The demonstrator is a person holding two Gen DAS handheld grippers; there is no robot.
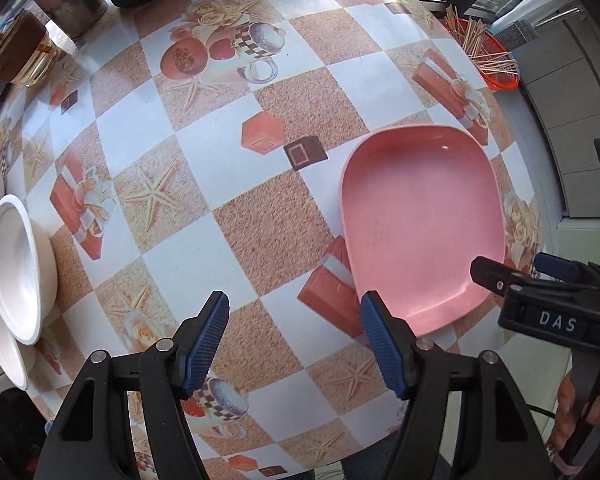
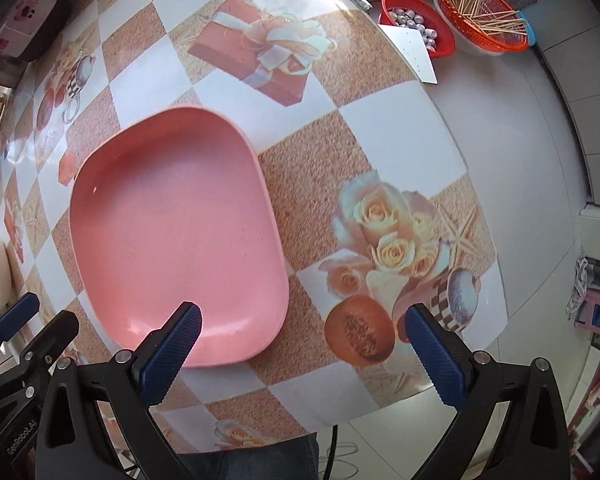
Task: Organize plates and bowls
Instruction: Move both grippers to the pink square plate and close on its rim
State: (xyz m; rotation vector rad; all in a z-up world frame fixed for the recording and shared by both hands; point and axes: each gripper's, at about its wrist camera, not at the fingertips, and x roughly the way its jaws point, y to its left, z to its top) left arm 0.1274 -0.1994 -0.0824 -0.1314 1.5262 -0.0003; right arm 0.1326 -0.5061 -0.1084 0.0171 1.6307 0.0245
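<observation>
You have a plain pink plate [image 2: 176, 236] on a tablecloth [image 1: 236, 224] checked white and sandy tan, printed with roses, starfish and red gift boxes. Your white bowls [image 1: 16, 268] sit left; both grippers' finger pads [image 2: 172, 354] are blue on black.

At the left edge of the left wrist view the white bowls [image 1: 14, 268] are running out of frame, while the right gripper [image 1: 512, 270] is hiding the pink plate [image 1: 420, 224] rim at lower right, its own jaws being indiscernible there
</observation>
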